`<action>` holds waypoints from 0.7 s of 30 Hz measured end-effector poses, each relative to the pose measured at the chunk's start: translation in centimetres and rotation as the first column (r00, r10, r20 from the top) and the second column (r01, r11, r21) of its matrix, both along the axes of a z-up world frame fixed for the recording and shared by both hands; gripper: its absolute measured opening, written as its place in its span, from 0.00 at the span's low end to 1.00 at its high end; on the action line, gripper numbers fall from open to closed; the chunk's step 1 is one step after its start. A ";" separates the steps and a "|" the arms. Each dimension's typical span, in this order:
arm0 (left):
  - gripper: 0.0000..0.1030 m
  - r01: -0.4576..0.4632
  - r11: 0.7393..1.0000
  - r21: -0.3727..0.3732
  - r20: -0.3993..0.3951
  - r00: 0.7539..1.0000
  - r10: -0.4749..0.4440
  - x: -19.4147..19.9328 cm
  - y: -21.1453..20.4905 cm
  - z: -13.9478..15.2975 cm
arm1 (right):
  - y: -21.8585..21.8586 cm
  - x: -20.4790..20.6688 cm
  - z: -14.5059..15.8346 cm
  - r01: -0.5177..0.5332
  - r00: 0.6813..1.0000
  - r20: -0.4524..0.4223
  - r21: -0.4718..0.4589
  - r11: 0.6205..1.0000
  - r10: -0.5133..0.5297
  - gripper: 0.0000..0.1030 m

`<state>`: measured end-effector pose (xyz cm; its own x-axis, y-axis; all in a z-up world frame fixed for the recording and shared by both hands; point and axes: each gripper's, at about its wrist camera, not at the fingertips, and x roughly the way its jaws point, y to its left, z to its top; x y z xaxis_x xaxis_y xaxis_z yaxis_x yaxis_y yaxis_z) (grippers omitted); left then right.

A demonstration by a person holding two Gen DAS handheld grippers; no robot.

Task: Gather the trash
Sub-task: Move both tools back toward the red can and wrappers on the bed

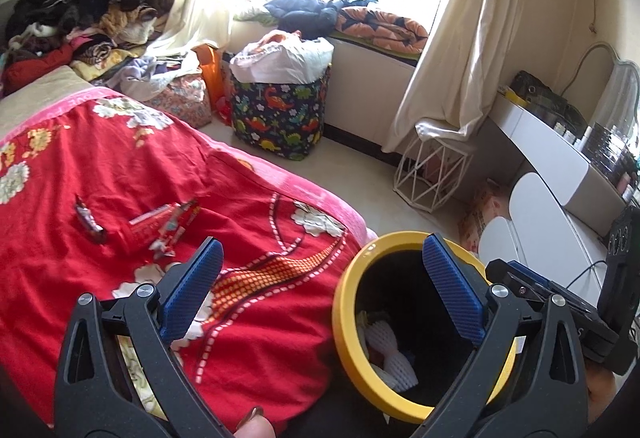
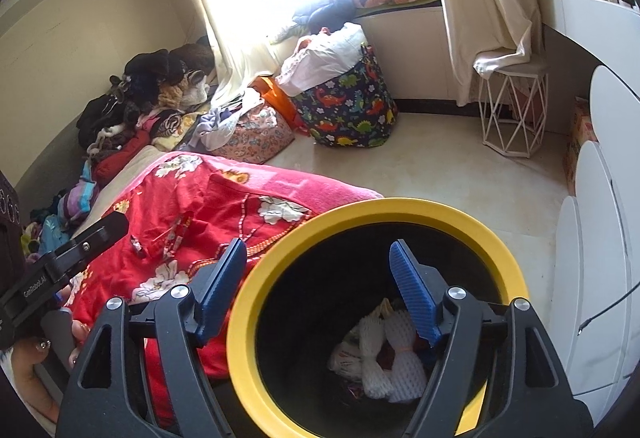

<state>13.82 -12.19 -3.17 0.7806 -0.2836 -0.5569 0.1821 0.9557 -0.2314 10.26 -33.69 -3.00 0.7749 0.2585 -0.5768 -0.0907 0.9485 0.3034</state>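
Note:
A black bin with a yellow rim (image 1: pixel 340 318) (image 2: pixel 240 318) stands on the floor beside the bed. White foam netting and other scraps (image 2: pixel 384 358) (image 1: pixel 390 352) lie in its bottom. Red wrappers (image 1: pixel 166 226) (image 2: pixel 176 234) and a small dark wrapper (image 1: pixel 90 222) (image 2: pixel 137 245) lie on the red floral bedspread (image 1: pixel 120 166). My left gripper (image 1: pixel 320 250) is open and empty, one finger over the bed, the other over the bin. My right gripper (image 2: pixel 318 254) is open and empty above the bin mouth.
A dinosaur-print hamper (image 1: pixel 280 110) (image 2: pixel 348 106) full of laundry stands near the window. A white wire stool (image 1: pixel 432 170) (image 2: pixel 514 110), a white dresser (image 1: pixel 560 166) and a cardboard box (image 1: pixel 480 214) are on the right. Clothes (image 1: pixel 80 14) are heaped at the bed's far end.

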 end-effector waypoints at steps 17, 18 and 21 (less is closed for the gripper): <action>0.89 -0.144 0.989 0.007 0.031 0.989 0.144 0.2 6.2 0.6 | 7.4 2.9 1.7 -0.148 0.989 0.024 -0.049 0.988 0.149 0.72; 0.89 -0.151 0.988 0.007 0.030 0.988 0.151 0.3 6.6 0.6 | 7.9 3.1 1.7 -0.155 0.987 0.024 -0.052 0.987 0.157 0.72; 0.89 -0.180 0.984 0.006 0.029 0.983 0.179 0.3 7.9 0.5 | 9.3 3.7 1.7 -0.180 0.983 0.025 -0.064 0.982 0.182 0.72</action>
<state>14.16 -4.31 -2.65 0.8341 -0.1329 -0.5353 0.0138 0.9753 -0.2206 13.96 -24.44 -1.26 0.7361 0.3610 -0.5726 -0.2706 0.9323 0.2399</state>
